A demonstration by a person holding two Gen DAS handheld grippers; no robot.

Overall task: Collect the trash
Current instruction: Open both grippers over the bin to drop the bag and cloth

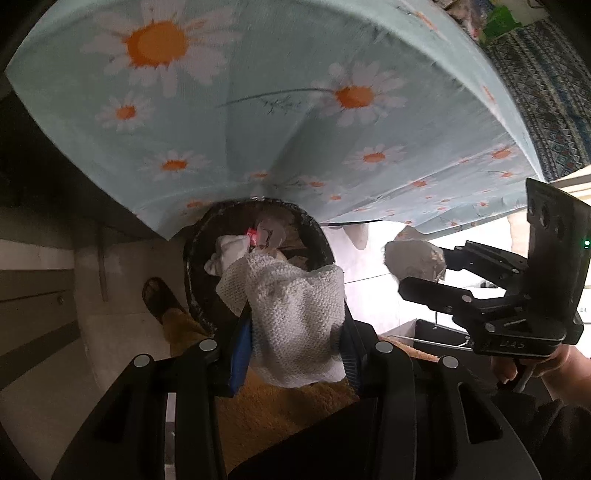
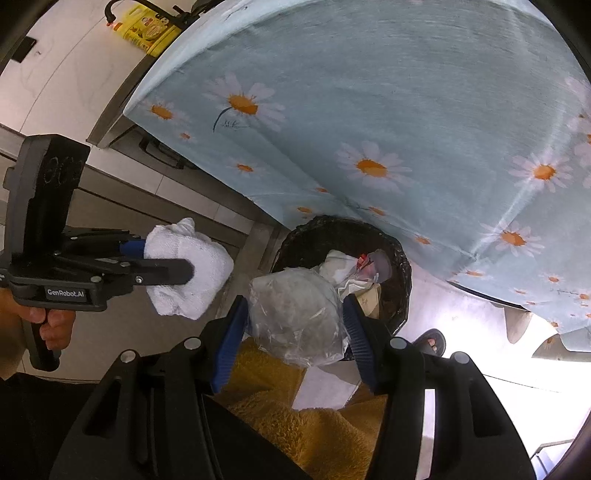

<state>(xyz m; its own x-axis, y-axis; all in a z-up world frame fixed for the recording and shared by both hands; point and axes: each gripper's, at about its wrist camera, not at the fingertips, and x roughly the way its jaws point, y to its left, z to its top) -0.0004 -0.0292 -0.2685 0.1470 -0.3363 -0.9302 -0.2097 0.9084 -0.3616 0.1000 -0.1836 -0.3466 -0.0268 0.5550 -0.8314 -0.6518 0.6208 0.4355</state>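
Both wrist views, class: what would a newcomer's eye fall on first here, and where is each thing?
The pale blue daisy-print tablecloth fills the upper part of both views. Below its edge on the floor stands a round black bin already holding crumpled wrappers. The left gripper is clamped on a white waffle-textured paper towel wad, and the right gripper on a crumpled clear plastic bag, both near the bin.

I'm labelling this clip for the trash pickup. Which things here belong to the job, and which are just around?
Part of the job:
white paper towel wad, clamped in the left gripper
clear plastic bag, clamped in the right gripper
black trash bin, already holding scraps

Just around:
daisy tablecloth
yellow package
yellow fuzzy fabric
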